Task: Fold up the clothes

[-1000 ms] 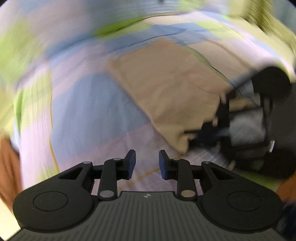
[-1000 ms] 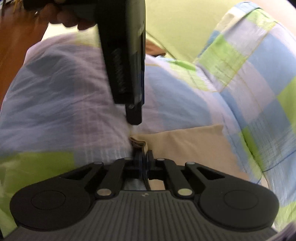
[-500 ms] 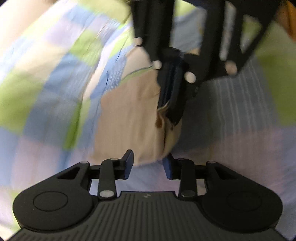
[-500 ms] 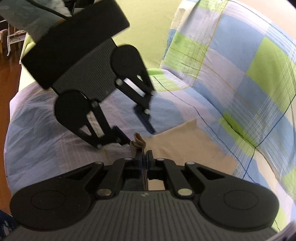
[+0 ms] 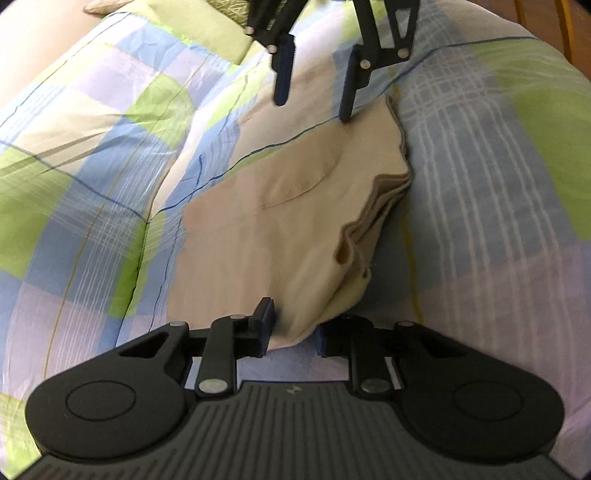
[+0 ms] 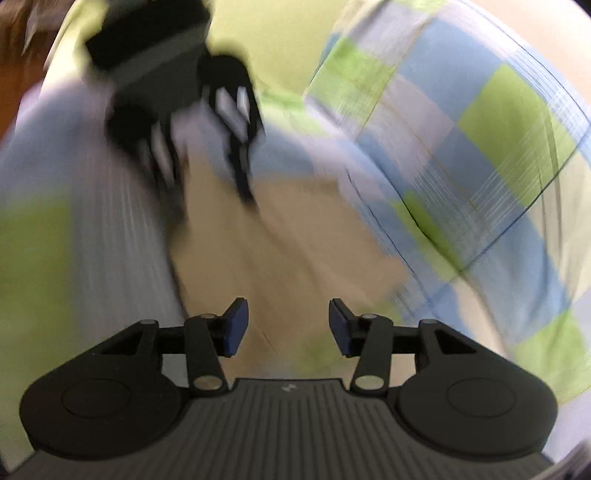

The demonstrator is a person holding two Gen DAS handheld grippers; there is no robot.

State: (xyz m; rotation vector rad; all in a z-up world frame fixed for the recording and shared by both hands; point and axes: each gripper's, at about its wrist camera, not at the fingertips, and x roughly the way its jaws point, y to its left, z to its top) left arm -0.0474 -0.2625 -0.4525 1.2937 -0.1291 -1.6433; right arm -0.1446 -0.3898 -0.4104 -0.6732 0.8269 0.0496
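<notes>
A beige folded garment (image 5: 280, 206) lies on the checked bedspread (image 5: 480, 184), its stacked layers showing along the right edge. My left gripper (image 5: 293, 330) is at the garment's near corner. Its jaws are closing, the corner fills the gap, and the fabric drapes over the right pad. My right gripper (image 5: 316, 88) hangs above the garment's far edge with its jaws opening and nothing between them. In the blurred right wrist view the right gripper (image 6: 288, 326) stands wide over the beige garment (image 6: 280, 243), and the left gripper (image 6: 210, 181) shows as a dark smear at the far end.
The blue, green and lilac bedspread rises in a padded ridge (image 5: 92, 140) along the garment's left side. A pale wall or headboard (image 5: 26, 55) is at the top left. Brown wooden floor (image 5: 546, 18) shows past the bed's far right edge.
My right gripper has let go of the garment's corner, opened and drawn back to the far edge. My left gripper has narrowed around the near corner.
</notes>
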